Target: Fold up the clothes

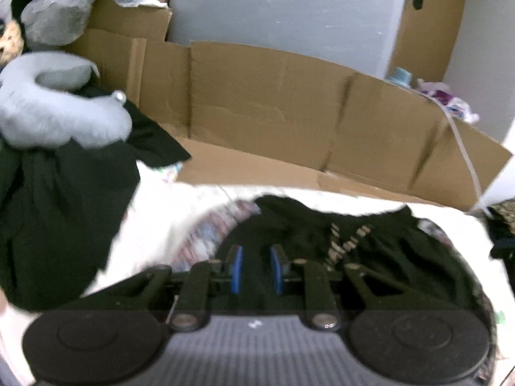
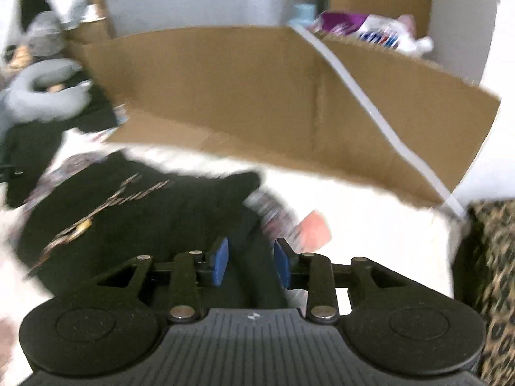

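A black garment (image 1: 354, 241) with a pale patterned cord or lettering lies crumpled on a white bedcover (image 1: 154, 218), on top of a multicoloured patterned cloth (image 1: 206, 234). My left gripper (image 1: 256, 257) hovers over the garment's left part. Its blue pads (image 1: 236, 268) stand apart, and only the dark cloth lying below shows between them. In the right wrist view the same black garment (image 2: 145, 212) spreads to the left. My right gripper (image 2: 251, 251) is open above the garment's right edge, its blue pads (image 2: 220, 265) well apart and pressing on nothing.
A heap of dark clothes (image 1: 48, 209) with a grey neck pillow (image 1: 48, 112) on it lies at the left. Flattened cardboard (image 1: 273, 112) stands along the back. A leopard-print fabric (image 2: 489, 273) is at the right, and a pink item (image 2: 313, 225) lies beside the garment.
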